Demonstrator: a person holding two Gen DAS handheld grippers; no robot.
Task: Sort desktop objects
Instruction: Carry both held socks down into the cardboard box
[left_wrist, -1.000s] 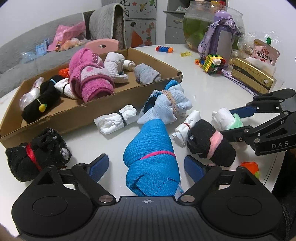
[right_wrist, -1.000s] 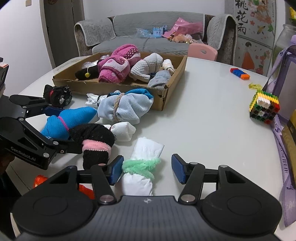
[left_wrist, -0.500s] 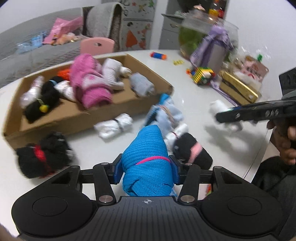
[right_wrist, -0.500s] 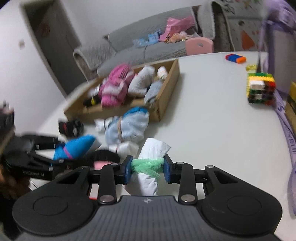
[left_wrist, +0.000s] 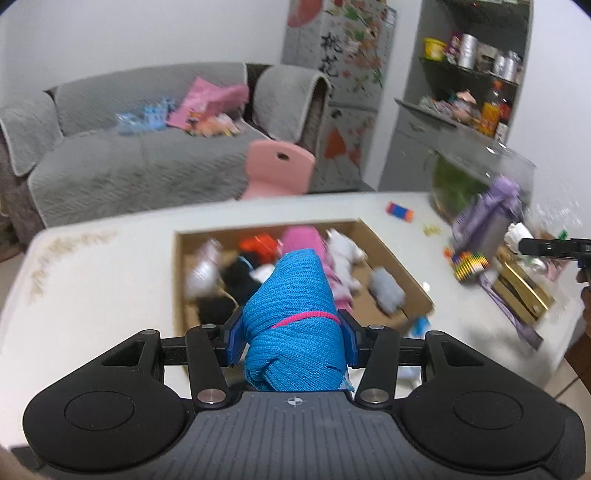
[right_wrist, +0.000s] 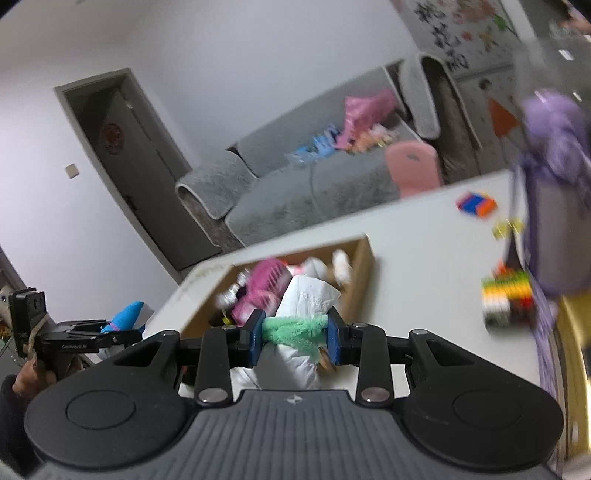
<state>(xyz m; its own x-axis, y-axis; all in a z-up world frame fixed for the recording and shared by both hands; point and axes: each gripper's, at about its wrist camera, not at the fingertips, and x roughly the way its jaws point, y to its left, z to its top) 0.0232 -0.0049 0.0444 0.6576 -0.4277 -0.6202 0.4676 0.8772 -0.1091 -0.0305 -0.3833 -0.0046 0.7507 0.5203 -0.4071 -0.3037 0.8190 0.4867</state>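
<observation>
Right wrist: "GenRobot.AI" lettering on left claw (right_wrist: 122, 334).

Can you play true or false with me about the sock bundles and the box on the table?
1. The left tool is squeezing a blue sock bundle. True.
2. The right tool holds a black bundle. False: it grips a white sock bundle on its green band.
3. The cardboard box has nothing in it. False: several bundles lie inside, among them a pink bundle and a grey bundle.
4. A pink chair stands behind the table. True.
5. The colourful block cube sits inside the box. False: it sits on the table outside the box, near the purple bottle.
</observation>
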